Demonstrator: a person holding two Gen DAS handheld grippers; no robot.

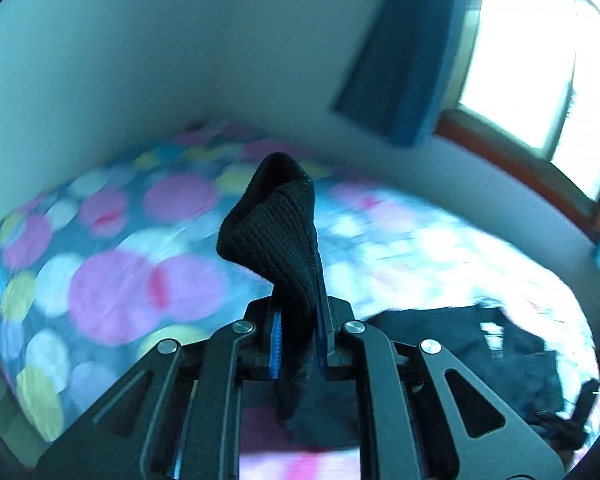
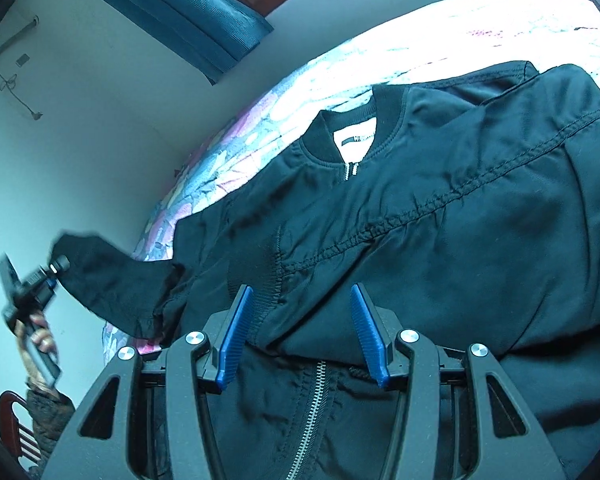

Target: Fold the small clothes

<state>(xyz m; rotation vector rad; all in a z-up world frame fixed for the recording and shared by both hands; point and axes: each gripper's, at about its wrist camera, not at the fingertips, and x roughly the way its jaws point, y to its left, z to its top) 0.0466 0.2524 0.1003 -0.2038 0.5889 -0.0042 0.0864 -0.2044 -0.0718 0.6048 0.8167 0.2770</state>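
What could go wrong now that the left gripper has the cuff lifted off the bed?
1. The left gripper pinches only the ribbed cuff; the knit could slip out as the sleeve is pulled.
2. The right gripper hangs open over the jacket, not pinning it, so the body may drag across the bed.
3. The fold near the zipper could bunch.
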